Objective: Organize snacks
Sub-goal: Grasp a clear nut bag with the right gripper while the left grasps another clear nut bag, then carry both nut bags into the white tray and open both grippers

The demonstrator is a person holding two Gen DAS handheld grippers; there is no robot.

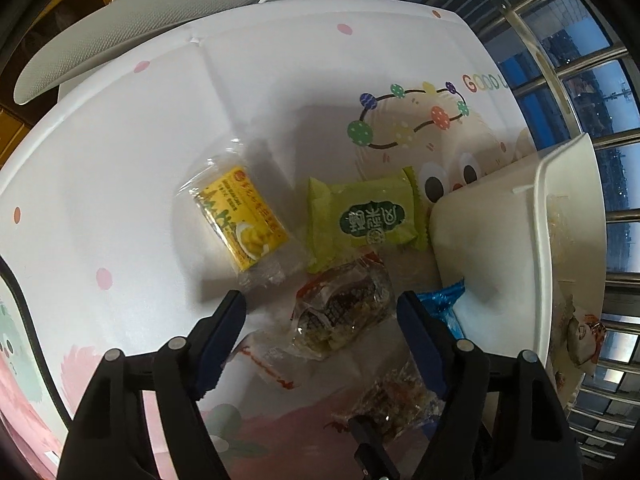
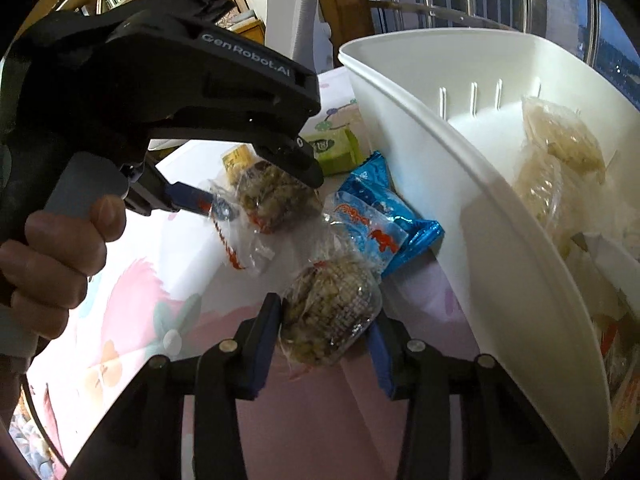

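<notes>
Snacks were partly sorted at this point, by my reckoning. Several clear-wrapped cakes point(image 2: 560, 140) already lay inside the white bin point(image 2: 460, 184), which I took as the place everything was meant to end up, and more packets showed near its low end, too blurred to name.

Just outside the bin's near wall, the right hand-held gripper point(image 2: 328, 334) was pinching a clear-wrapped nutty cake point(image 2: 332, 312), its blue pads pressed against both sides of the wrapper. That one looked ready to go over the wall. Touching the bin's wall lay a blue packet point(image 2: 384, 204), with the held cake's wrapper overlapping it.

A little farther from the bin, the left hand-held gripper point(image 1: 320, 312) stood spread around a second nutty cake point(image 1: 340, 312). Its jaws flanked the wrapper without pressing on it in the left wrist view; in the right wrist view one blue pad seemed to touch the wrapper's edge, so I judged the grip not yet made. A person's hand point(image 2: 52, 248) held that tool.

Beyond the blue packet from the bin sat a green packet point(image 1: 364, 216), and farther out still a yellow packet point(image 1: 240, 224), both lying flat on the patterned tabletop point(image 1: 120, 160).

So five snacks remained outside the bin, two of them under the grippers.
</notes>
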